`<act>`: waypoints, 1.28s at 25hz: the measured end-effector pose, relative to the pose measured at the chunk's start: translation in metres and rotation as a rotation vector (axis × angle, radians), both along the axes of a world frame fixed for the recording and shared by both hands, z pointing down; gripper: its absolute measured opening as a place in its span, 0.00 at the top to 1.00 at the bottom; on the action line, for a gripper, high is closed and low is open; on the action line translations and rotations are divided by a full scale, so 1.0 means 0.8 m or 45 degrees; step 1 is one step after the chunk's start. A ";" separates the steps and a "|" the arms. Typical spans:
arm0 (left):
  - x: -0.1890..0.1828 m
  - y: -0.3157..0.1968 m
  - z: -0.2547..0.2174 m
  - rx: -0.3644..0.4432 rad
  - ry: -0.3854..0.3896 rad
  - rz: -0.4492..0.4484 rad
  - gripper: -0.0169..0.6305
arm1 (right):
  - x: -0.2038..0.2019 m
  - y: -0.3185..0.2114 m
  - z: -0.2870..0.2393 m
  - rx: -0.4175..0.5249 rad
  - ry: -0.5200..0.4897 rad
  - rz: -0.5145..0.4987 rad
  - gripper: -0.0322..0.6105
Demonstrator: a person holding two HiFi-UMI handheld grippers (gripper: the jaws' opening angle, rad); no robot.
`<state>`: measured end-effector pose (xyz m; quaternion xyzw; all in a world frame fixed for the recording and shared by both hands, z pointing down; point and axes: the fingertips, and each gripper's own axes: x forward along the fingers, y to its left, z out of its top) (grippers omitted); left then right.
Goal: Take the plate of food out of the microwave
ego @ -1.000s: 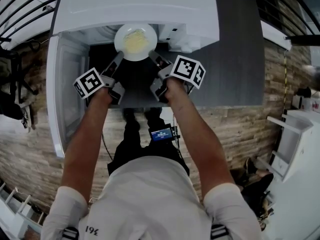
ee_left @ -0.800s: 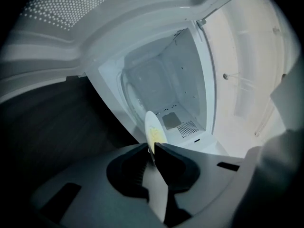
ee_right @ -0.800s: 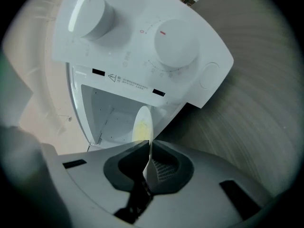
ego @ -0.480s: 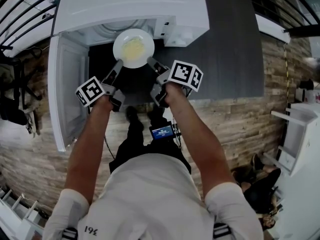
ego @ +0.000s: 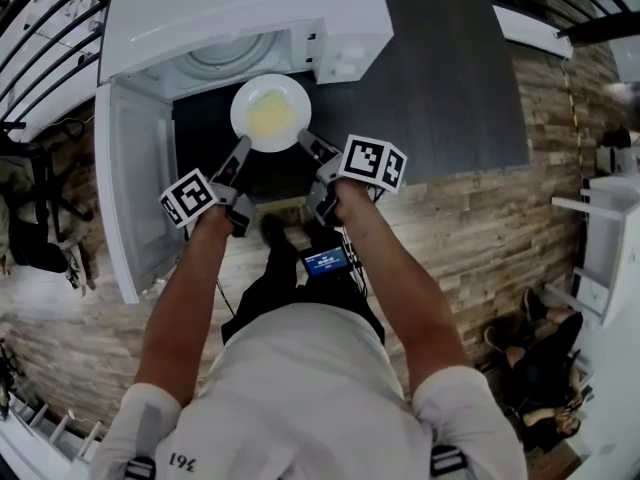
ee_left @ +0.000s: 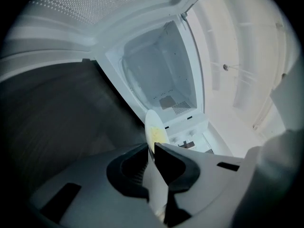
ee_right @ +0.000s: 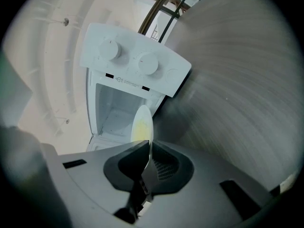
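Note:
A white plate point(ego: 270, 114) with pale yellow food is held outside the open white microwave point(ego: 245, 18), over the dark counter point(ego: 440, 78). My left gripper point(ego: 243, 148) is shut on the plate's near-left rim and my right gripper point(ego: 303, 140) is shut on its near-right rim. In the left gripper view the plate point(ee_left: 153, 129) stands edge-on between the jaws, with the microwave's empty cavity point(ee_left: 156, 75) behind. In the right gripper view the plate point(ee_right: 142, 123) is clamped likewise, below the microwave's knob panel point(ee_right: 133, 61).
The microwave door point(ego: 130, 188) hangs open to the left of the plate. The dark counter runs right of the microwave, with a wood-plank floor point(ego: 480, 238) below its edge. A white cabinet point(ego: 610, 248) stands at far right.
Both grippers have drawn the plate out of the microwave cavity toward me; it now hangs in front of the opening, over the counter.

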<state>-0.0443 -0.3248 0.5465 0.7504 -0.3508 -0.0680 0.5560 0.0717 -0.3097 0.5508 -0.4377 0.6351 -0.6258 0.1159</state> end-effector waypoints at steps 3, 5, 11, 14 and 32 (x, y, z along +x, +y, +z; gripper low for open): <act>0.009 0.014 0.007 -0.014 -0.016 0.059 0.90 | 0.009 0.019 0.007 -0.011 0.007 0.045 0.92; 0.015 0.023 0.013 -0.019 -0.040 0.101 0.90 | 0.016 0.031 0.012 -0.019 0.010 0.077 0.92; 0.045 0.053 0.023 -0.055 -0.025 0.218 0.90 | 0.042 0.070 0.020 -0.037 0.031 0.166 0.92; 0.060 0.065 0.029 -0.064 -0.067 0.267 0.90 | 0.060 0.086 0.024 -0.049 0.036 0.203 0.92; 0.249 0.090 0.041 -0.096 -0.084 0.500 0.90 | 0.237 0.127 0.041 -0.095 0.052 0.353 0.92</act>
